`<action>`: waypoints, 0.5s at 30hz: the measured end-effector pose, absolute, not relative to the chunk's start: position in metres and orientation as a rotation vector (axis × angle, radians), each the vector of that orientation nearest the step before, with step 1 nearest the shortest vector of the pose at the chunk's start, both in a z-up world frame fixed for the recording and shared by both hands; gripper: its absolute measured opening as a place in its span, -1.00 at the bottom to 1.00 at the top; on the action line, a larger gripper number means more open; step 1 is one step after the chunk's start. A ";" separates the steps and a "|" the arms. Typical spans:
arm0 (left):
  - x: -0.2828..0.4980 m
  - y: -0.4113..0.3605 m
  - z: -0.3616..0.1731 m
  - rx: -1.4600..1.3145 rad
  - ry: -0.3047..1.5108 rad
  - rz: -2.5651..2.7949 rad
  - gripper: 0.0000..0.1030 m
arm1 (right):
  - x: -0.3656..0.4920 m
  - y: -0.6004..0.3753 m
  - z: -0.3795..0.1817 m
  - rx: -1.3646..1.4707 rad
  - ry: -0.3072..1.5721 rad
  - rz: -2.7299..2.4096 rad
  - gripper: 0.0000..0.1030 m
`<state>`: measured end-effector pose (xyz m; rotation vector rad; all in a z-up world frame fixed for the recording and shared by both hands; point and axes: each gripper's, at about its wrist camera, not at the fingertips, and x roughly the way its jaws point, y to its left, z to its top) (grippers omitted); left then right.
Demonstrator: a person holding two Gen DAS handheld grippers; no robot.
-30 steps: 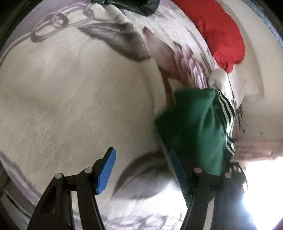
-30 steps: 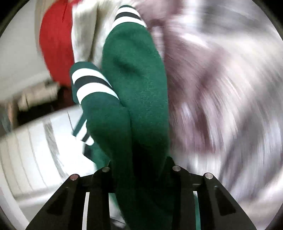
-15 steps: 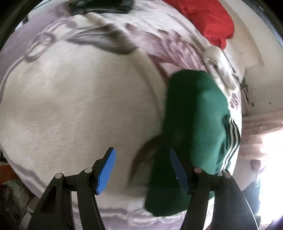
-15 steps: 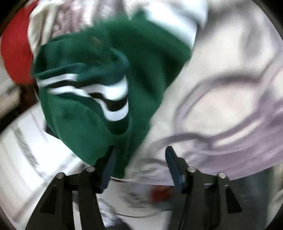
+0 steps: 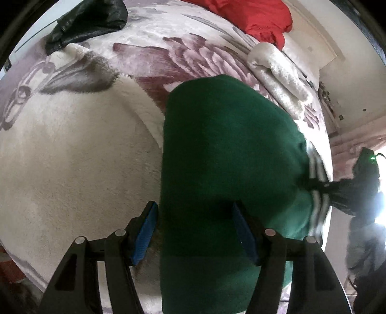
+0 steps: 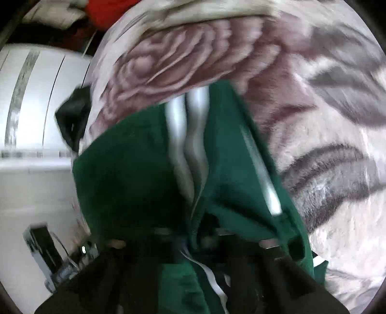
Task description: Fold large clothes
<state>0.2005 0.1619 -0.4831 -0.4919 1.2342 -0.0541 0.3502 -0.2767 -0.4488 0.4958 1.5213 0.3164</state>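
A green garment with white stripes lies on a floral plush blanket over a bed. My left gripper is open, its blue pads on either side of the garment's near end. In the right wrist view the same green garment bunches over my right gripper, which is shut on its striped edge. In the left wrist view the right gripper holds the garment's far right side.
A red garment and a black garment lie at the far side of the bed. A rolled white blanket lies beyond the green garment. A white cabinet stands left of the bed.
The green garment has swung across in front of my left gripper and now sits between its open pads. My right gripper went from open beside the cloth to shut on it.
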 end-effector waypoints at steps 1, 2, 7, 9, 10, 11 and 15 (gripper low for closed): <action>0.200 0.160 -0.483 -0.495 1.233 -0.061 0.19 | 0.350 -0.283 -0.440 0.539 1.514 0.292 -0.95; 0.200 0.158 -0.483 -0.500 1.233 -0.073 0.19 | 0.349 -0.297 -0.428 0.564 1.483 0.246 -0.96; 0.202 0.140 -0.493 -0.472 1.247 -0.102 0.24 | 0.365 -0.332 -0.447 0.554 1.536 0.161 -0.96; 0.203 0.138 -0.499 -0.458 1.267 -0.089 0.24 | 0.374 -0.327 -0.467 0.546 1.617 0.224 -0.66; 0.202 0.140 -0.500 -0.478 1.263 -0.091 0.24 | 0.371 -0.328 -0.465 0.532 1.645 0.239 -0.48; 0.203 0.142 -0.501 -0.503 1.264 -0.091 0.24 | 0.366 -0.328 -0.462 0.527 1.653 0.259 -0.10; 0.199 0.144 -0.500 -0.540 1.259 -0.077 0.24 | 0.322 -0.338 -0.451 0.392 1.687 0.259 0.46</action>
